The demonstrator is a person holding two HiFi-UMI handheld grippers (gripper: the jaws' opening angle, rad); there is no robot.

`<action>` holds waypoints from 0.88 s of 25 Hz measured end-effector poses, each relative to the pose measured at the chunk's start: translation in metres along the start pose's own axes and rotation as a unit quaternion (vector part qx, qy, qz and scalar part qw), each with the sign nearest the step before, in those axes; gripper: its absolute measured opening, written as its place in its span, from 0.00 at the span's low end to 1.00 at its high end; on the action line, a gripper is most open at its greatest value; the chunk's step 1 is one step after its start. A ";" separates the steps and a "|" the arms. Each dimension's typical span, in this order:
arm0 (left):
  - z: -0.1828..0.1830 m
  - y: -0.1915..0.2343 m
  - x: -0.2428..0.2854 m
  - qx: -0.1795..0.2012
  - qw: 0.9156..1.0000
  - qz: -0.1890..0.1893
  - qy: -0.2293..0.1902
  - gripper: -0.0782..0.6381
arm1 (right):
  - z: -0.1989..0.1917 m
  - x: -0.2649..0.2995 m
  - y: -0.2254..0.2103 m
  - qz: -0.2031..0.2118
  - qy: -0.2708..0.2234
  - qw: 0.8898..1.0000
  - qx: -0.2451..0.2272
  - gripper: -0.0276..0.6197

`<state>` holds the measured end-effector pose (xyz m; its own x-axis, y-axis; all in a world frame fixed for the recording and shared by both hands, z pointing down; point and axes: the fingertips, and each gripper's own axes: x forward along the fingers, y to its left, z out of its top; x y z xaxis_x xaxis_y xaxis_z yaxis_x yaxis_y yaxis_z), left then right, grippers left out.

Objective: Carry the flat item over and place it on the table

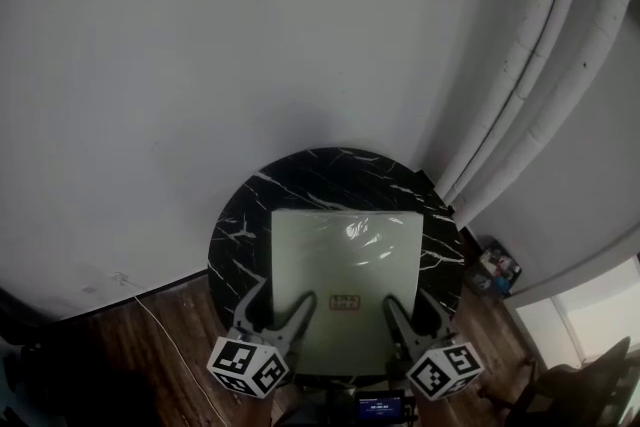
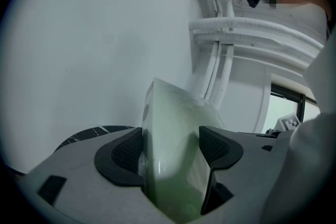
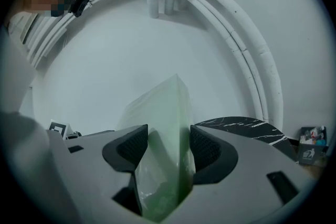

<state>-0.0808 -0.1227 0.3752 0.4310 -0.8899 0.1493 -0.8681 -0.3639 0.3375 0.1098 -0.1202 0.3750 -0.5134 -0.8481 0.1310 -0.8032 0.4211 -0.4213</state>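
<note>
A flat pale green box [image 1: 345, 260] in clear wrap lies over the middle of a round black marble table [image 1: 238, 227]; whether it rests on the top or hangs just above it I cannot tell. My left gripper [image 1: 280, 308] is shut on the box's near edge at the left. My right gripper [image 1: 412, 310] is shut on the same edge at the right. In the left gripper view the box [image 2: 173, 128] stands edge-on between the dark pads of the left gripper [image 2: 170, 152]. The right gripper view shows the box [image 3: 163, 123] clamped the same way in the right gripper [image 3: 167, 152].
A white wall runs behind the table. White pipes [image 1: 540, 65] climb the wall at the right. Wooden floor [image 1: 180, 315] with a thin cable surrounds the table. A small bin of items [image 1: 497, 267] stands to the table's right. A person's white sleeve [image 2: 315, 165] shows.
</note>
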 end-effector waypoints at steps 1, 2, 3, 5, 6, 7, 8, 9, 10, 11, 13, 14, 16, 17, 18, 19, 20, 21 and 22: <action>-0.005 0.004 0.002 -0.002 1.000 0.000 0.005 0.59 | -0.005 0.002 -0.002 -0.004 0.005 1.000 0.002 0.38; -0.010 0.007 0.004 -0.004 1.000 0.000 0.010 0.59 | -0.010 0.005 -0.004 -0.007 0.009 1.000 0.004 0.38; -0.014 0.011 0.006 -0.006 1.000 0.001 0.014 0.59 | -0.014 0.007 -0.006 -0.010 0.013 1.000 0.006 0.38; -0.024 0.016 0.010 -0.011 1.000 0.002 0.023 0.59 | -0.024 0.011 -0.012 -0.014 0.023 1.000 0.010 0.38; -0.029 0.018 0.012 -0.013 1.000 0.004 0.028 0.59 | -0.029 0.013 -0.015 -0.016 0.028 0.999 0.013 0.38; -0.034 0.021 0.014 -0.014 0.999 0.005 0.032 0.59 | -0.035 0.016 -0.018 -0.018 0.032 0.999 0.016 0.38; -0.039 0.025 0.016 -0.013 0.999 0.006 0.035 0.59 | -0.040 0.019 -0.021 -0.019 0.036 0.999 0.020 0.38; -0.043 0.028 0.019 -0.011 0.999 0.007 0.039 0.59 | -0.045 0.022 -0.024 -0.021 0.039 0.999 0.024 0.38; -0.046 0.031 0.021 -0.009 0.999 0.007 0.042 0.59 | -0.050 0.024 -0.026 -0.023 0.042 0.998 0.027 0.38; -0.050 0.033 0.023 -0.009 0.999 0.008 0.046 0.59 | -0.054 0.026 -0.028 -0.025 0.045 0.998 0.030 0.38; -0.058 0.038 0.027 -0.013 0.998 0.008 0.054 0.59 | -0.061 0.030 -0.032 -0.031 0.051 0.998 0.034 0.38; -0.061 0.040 0.029 -0.015 0.998 0.008 0.057 0.59 | -0.065 0.032 -0.034 -0.033 0.054 0.997 0.035 0.38; -0.068 0.045 0.033 -0.019 0.998 0.008 0.064 0.59 | -0.072 0.036 -0.039 -0.037 0.060 0.997 0.037 0.38; -0.072 0.048 0.036 -0.020 0.998 0.008 0.067 0.59 | -0.075 0.038 -0.041 -0.039 0.062 0.997 0.038 0.38; -0.076 0.050 0.038 -0.022 0.997 0.009 0.070 0.59 | -0.079 0.041 -0.043 -0.040 0.065 0.996 0.039 0.38; -0.080 0.053 0.040 -0.024 0.997 0.009 0.073 0.59 | -0.083 0.043 -0.046 -0.042 0.068 0.996 0.041 0.38; -0.084 0.057 0.042 -0.026 0.997 0.011 0.076 0.59 | -0.087 0.046 -0.048 -0.042 0.071 0.996 0.042 0.38; -0.088 0.061 0.043 -0.028 0.996 0.012 0.078 0.59 | -0.092 0.050 -0.050 -0.043 0.074 0.995 0.043 0.38; -0.092 0.065 0.045 -0.031 0.996 0.013 0.081 0.59 | -0.096 0.053 -0.052 -0.044 0.078 0.995 0.044 0.38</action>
<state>-0.0949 -0.1613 0.4895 0.4465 -0.8408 0.3063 -0.8653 -0.3185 0.3871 0.0951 -0.1561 0.4898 -0.4888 -0.8170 0.3060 -0.8209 0.3120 -0.4783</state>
